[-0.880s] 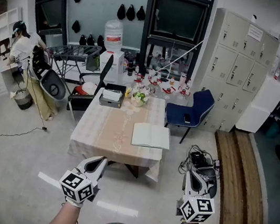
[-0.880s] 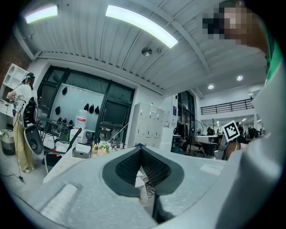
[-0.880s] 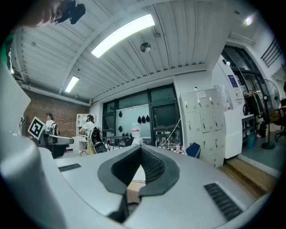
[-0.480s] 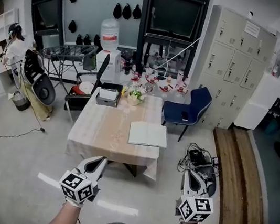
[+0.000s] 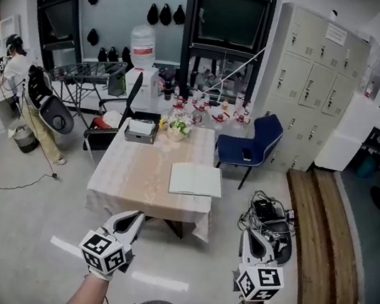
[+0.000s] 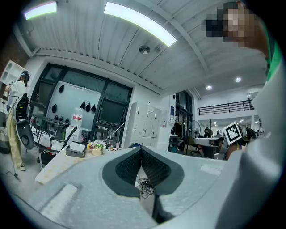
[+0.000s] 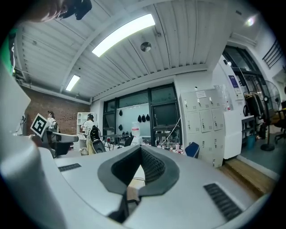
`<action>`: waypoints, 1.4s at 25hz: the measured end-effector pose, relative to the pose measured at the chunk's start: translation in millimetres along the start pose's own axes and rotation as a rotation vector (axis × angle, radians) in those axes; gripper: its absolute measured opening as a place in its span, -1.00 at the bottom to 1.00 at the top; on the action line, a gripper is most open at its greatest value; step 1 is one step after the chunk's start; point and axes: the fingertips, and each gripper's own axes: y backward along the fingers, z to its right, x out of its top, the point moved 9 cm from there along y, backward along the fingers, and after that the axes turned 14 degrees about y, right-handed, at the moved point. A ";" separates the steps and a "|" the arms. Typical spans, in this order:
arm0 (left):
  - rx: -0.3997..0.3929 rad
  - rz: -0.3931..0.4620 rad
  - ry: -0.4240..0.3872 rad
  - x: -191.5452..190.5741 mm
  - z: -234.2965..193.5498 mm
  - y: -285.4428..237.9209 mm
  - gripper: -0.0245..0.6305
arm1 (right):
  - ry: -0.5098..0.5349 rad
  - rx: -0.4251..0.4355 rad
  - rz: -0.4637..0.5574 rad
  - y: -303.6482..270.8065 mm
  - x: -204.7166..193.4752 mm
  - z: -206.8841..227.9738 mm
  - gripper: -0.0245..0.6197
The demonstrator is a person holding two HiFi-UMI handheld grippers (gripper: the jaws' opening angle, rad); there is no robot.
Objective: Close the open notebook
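Only the head view shows the open notebook [image 5: 196, 180]. It lies flat on the table [image 5: 135, 175], well ahead of both claws and nearer the right gripper [image 5: 253, 238] than the left gripper [image 5: 134, 218]. The left gripper view shows its jaws pressed together on nothing, with the table off to their left. The right gripper view shows its jaws likewise closed and empty. The notebook cannot be made out there.
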 end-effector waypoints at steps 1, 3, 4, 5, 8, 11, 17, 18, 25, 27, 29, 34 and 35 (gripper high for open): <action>0.000 0.000 0.000 -1.0 2.3 -1.1 -0.87 | 0.001 0.012 0.002 1.1 -0.6 0.6 -0.92; -0.002 -0.001 -0.001 -3.6 8.2 -3.9 -0.87 | 0.000 0.036 0.007 3.7 -1.9 3.4 -0.92; -0.002 -0.001 -0.002 -5.0 11.5 -5.8 -0.87 | 0.000 0.045 0.009 5.1 -2.4 5.7 -0.92; -0.001 -0.002 -0.002 -6.4 14.9 -7.8 -0.87 | 0.001 0.053 0.009 6.3 -2.7 8.4 -0.92; 0.001 -0.008 0.002 -11.7 27.2 -13.8 -0.87 | 0.001 0.074 0.013 10.1 -4.2 16.8 -0.92; -0.001 -0.014 0.006 -20.4 42.0 -19.9 -0.87 | -0.003 0.091 0.023 15.0 -9.2 25.2 -0.92; -0.006 -0.026 0.005 -36.5 75.0 -28.5 -0.87 | -0.025 0.128 0.026 27.3 -20.9 42.3 -0.92; -0.006 -0.030 0.002 -39.5 80.7 -29.2 -0.87 | -0.028 0.134 0.027 29.7 -23.0 44.8 -0.92; 0.016 -0.066 -0.008 -50.8 88.3 -36.0 -0.87 | -0.064 0.168 0.012 18.6 -39.5 55.2 -0.92; 0.028 -0.068 -0.004 -51.0 81.3 -39.6 -0.87 | -0.061 0.172 0.009 10.3 -41.6 55.7 -0.92; 0.034 -0.064 0.002 -51.0 70.7 -46.1 -0.87 | -0.055 0.174 0.004 -2.1 -43.8 55.8 -0.92; 0.025 -0.066 0.003 -46.0 34.1 -71.8 -0.87 | -0.038 0.168 -0.015 -45.2 -45.4 53.4 -0.92; 0.025 -0.067 -0.001 -41.9 22.4 -76.2 -0.87 | -0.034 0.167 -0.020 -56.4 -44.3 50.6 -0.92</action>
